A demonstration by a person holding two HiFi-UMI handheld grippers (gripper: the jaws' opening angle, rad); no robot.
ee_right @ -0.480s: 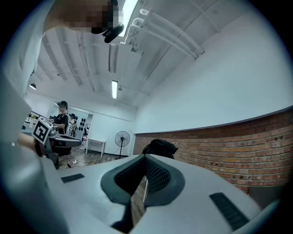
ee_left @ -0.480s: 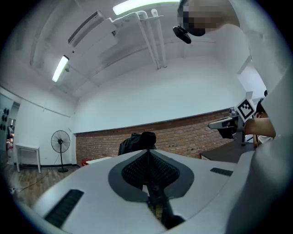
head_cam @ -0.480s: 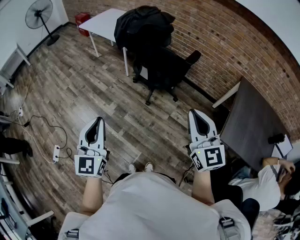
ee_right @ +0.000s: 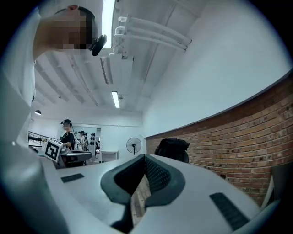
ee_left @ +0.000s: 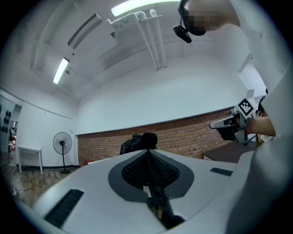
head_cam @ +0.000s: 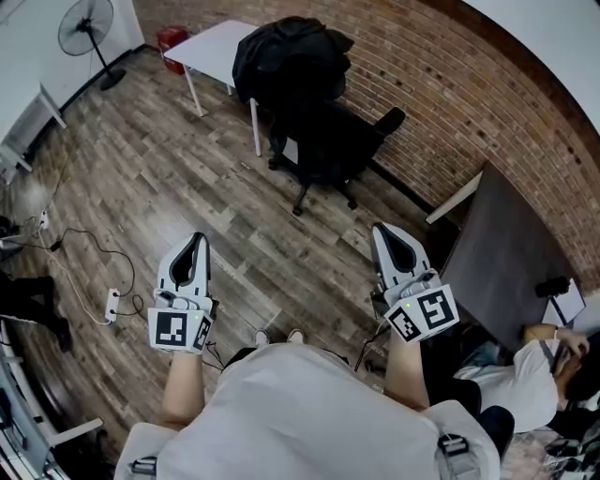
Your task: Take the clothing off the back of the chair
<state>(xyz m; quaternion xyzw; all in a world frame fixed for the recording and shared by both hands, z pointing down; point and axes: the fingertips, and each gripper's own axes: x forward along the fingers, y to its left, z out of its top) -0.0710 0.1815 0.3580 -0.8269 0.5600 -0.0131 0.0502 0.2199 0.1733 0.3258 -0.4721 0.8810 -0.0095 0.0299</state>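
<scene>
A black garment [head_cam: 286, 56] hangs over the back of a black office chair [head_cam: 328, 141] that stands by the brick wall, a few steps ahead. My left gripper [head_cam: 195, 239] and right gripper [head_cam: 386, 230] are held level in front of my body, far short of the chair. Both are shut with nothing between their jaws. In the left gripper view the garment [ee_left: 137, 141] shows just above the shut left gripper [ee_left: 148, 153]. In the right gripper view the garment [ee_right: 173, 147] sits above and right of the shut right gripper [ee_right: 144, 157].
A white table [head_cam: 211, 42] stands just left of the chair, with a red box [head_cam: 171, 37] and a standing fan [head_cam: 86, 28] beyond it. A dark table [head_cam: 506, 253] and a seated person [head_cam: 544, 366] are at the right. Cables and a power strip [head_cam: 112, 305] lie on the wooden floor at the left.
</scene>
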